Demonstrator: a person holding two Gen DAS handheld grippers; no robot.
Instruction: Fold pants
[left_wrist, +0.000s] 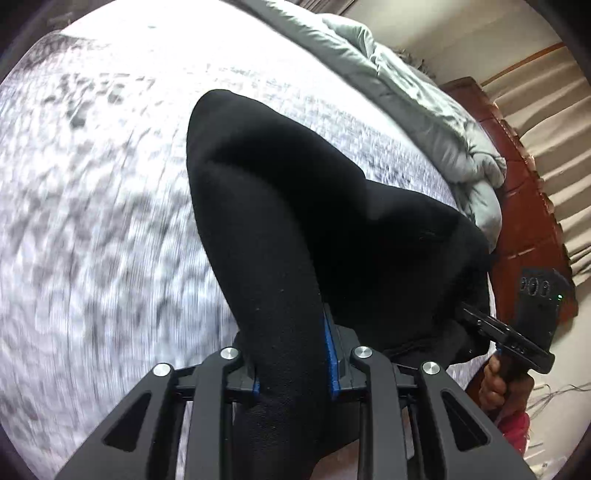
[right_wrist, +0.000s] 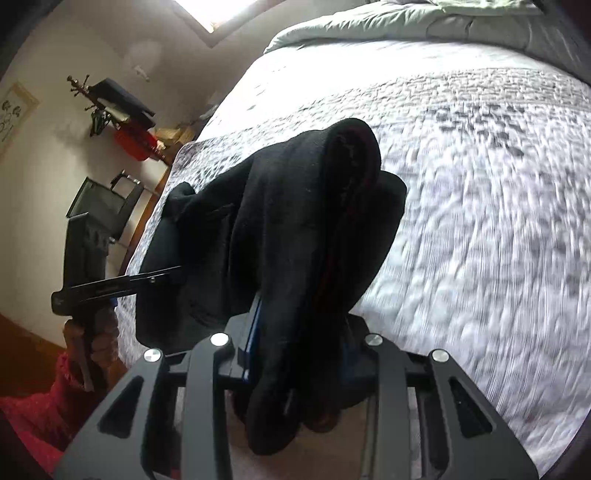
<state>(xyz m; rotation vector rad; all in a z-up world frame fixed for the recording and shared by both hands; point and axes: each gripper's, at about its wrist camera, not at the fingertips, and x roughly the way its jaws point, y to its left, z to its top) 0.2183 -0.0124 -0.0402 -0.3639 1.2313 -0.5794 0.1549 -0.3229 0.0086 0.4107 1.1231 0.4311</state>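
Note:
Black pants (left_wrist: 277, 184) hang lifted over a bed, bunched into thick folds. In the left wrist view my left gripper (left_wrist: 293, 369) is shut on a fold of the cloth, which fills the gap between its blue-edged pads. The right gripper (left_wrist: 465, 310) shows at the right edge, its fingers buried in the same cloth. In the right wrist view the pants (right_wrist: 295, 206) drape over my right gripper (right_wrist: 299, 347), shut on a thick bundle with a reddish inner lining. The left gripper (right_wrist: 173, 273) reaches in from the left and pinches the cloth.
Below lies a white-grey patterned bedspread (left_wrist: 92, 184) (right_wrist: 480, 221), with a grey comforter (left_wrist: 424, 110) (right_wrist: 388, 26) heaped at its far end. A wooden bed frame (left_wrist: 524, 206) and curtains (left_wrist: 554, 129) stand beyond. A black chair (right_wrist: 103, 206) and a coat rack (right_wrist: 79, 85) stand by the wall.

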